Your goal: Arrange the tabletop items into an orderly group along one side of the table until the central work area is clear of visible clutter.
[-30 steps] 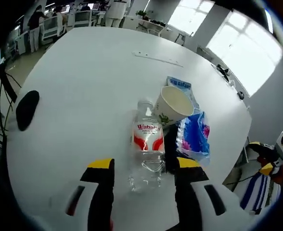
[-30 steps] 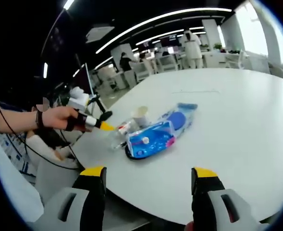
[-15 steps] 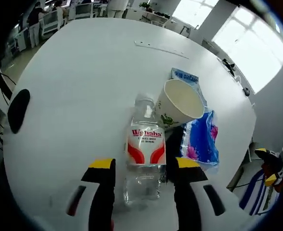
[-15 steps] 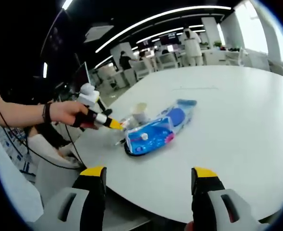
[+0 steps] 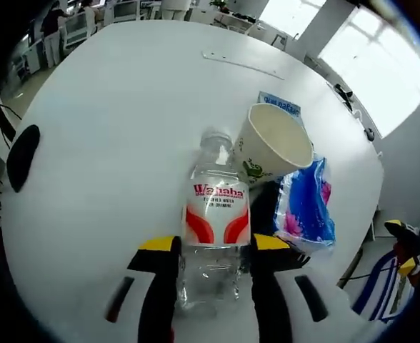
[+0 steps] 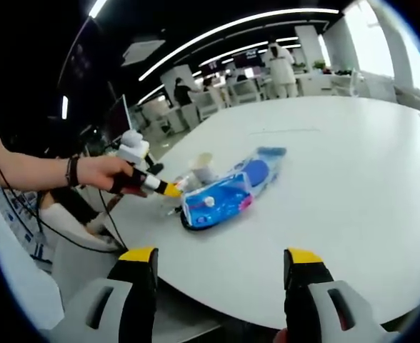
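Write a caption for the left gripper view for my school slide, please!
Yellow-tipped left gripper closing around a clear plastic water bottle lying beside a tipped white paper cup.

The water bottle (image 5: 213, 229) fills the gap between the left gripper's (image 5: 211, 250) jaws; a paper cup (image 5: 271, 146) and blue packet (image 5: 306, 211) crowd its right, while the worktop (image 5: 117, 121) lies bare leftward.
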